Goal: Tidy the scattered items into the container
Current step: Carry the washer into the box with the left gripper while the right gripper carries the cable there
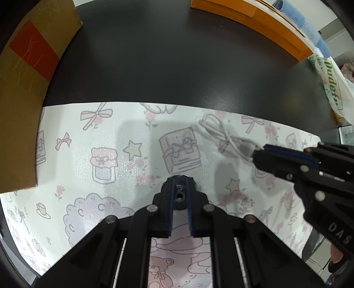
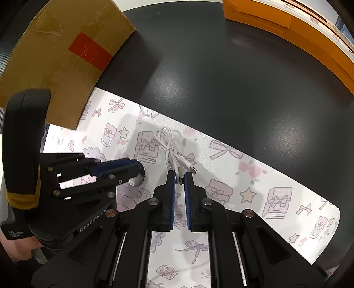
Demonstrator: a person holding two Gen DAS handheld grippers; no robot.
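A coiled white USB cable (image 2: pixel 169 145) lies on the patterned white mat (image 2: pixel 254 177); it also shows in the left wrist view (image 1: pixel 221 133). My right gripper (image 2: pixel 179 177) has its jaws closed around the cable's plug end; it appears at the right of the left wrist view (image 1: pixel 254 155). My left gripper (image 1: pixel 179 186) is shut on a small round silver and black metal object (image 1: pixel 179 196), also seen in the right wrist view (image 2: pixel 138 175). A brown cardboard box (image 1: pixel 28 88) with a red patch stands at the left, also in the right wrist view (image 2: pixel 66 55).
An orange box (image 1: pixel 254 24) sits at the back right on the black table (image 1: pixel 166 66). A blue cloth (image 1: pixel 305 20) and a printed plastic bag (image 1: pixel 334 88) lie at the far right edge.
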